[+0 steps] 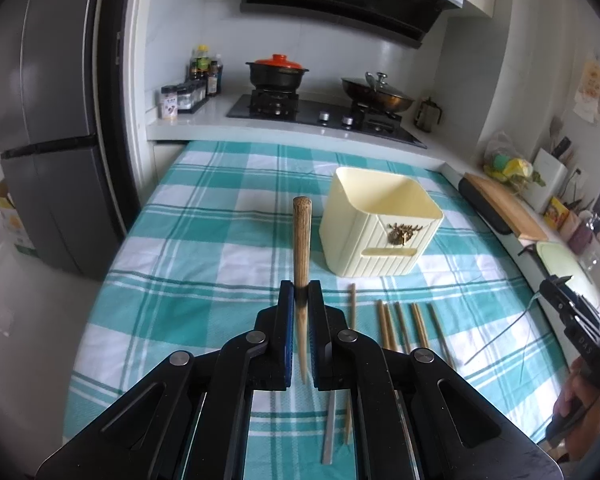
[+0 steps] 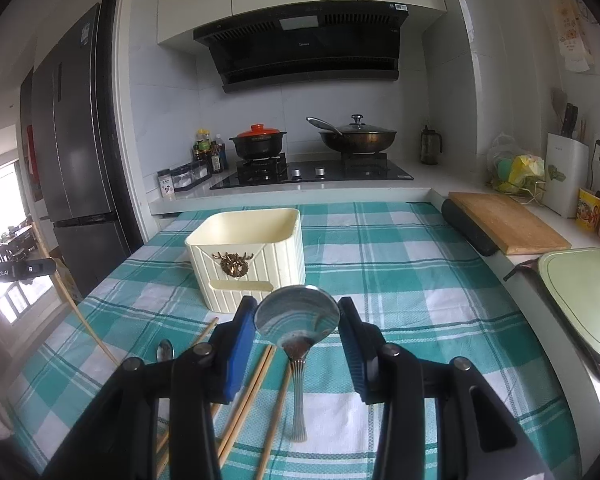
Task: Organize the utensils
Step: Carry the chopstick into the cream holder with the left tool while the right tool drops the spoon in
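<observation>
Wooden chopstick [image 1: 301, 248] sits clenched in the left tool [image 1: 301, 292]; right tool [image 2: 298, 320] gapes wide around a spoon [image 2: 298, 320].

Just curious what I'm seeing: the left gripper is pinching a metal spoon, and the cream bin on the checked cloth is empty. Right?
Not quite. The left gripper is pinching a wooden chopstick, not a metal spoon, as the left wrist view shows. The cream bin on the checked cloth does look empty.

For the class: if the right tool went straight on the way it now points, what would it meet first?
Probably the metal spoon, whose bowl lies between the open fingers of the right tool. Beyond it stands the cream container. Depth is uncertain.
</observation>
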Demonstrator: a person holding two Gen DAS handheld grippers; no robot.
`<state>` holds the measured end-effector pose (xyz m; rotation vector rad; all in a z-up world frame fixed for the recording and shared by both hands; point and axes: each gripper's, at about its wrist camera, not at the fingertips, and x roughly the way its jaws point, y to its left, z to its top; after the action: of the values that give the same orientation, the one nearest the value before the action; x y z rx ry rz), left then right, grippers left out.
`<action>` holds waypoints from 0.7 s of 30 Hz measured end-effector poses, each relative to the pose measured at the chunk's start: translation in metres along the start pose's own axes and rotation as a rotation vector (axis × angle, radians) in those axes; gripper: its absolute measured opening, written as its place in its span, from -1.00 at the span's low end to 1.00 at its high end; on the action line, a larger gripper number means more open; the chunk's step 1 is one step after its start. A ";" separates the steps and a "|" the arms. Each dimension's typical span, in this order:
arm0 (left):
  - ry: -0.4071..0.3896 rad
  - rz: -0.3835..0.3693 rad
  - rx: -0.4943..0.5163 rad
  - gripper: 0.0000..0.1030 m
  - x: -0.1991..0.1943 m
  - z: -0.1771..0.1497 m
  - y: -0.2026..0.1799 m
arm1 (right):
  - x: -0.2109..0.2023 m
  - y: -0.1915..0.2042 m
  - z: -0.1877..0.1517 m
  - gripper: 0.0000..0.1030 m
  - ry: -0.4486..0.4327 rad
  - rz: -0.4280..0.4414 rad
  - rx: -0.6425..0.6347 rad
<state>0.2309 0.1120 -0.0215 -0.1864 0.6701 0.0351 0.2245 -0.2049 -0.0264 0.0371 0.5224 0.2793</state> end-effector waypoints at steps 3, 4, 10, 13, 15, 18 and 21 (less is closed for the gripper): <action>0.001 -0.006 -0.003 -0.90 0.000 0.002 0.001 | 0.000 -0.001 0.007 -0.19 -0.002 0.008 -0.003; 0.001 -0.007 -0.002 -0.90 0.000 0.003 0.001 | 0.000 -0.001 0.009 -0.19 -0.001 0.012 -0.007; -0.009 -0.026 0.016 -0.91 -0.003 0.019 -0.004 | 0.005 -0.001 0.034 -0.19 -0.002 0.043 -0.038; -0.030 -0.047 0.027 -0.91 -0.006 0.039 -0.009 | 0.012 0.000 0.054 -0.19 -0.005 0.062 -0.049; -0.046 -0.067 0.032 -0.91 -0.007 0.058 -0.014 | 0.017 0.001 0.071 -0.19 -0.010 0.076 -0.055; -0.083 -0.085 0.042 -0.91 -0.005 0.093 -0.024 | 0.027 0.004 0.102 -0.19 -0.026 0.100 -0.062; -0.131 -0.096 0.054 -0.91 0.000 0.128 -0.036 | 0.037 0.011 0.138 -0.19 -0.064 0.119 -0.084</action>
<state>0.3130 0.1000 0.0828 -0.1626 0.5299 -0.0622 0.3205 -0.1789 0.0761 -0.0040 0.4451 0.4149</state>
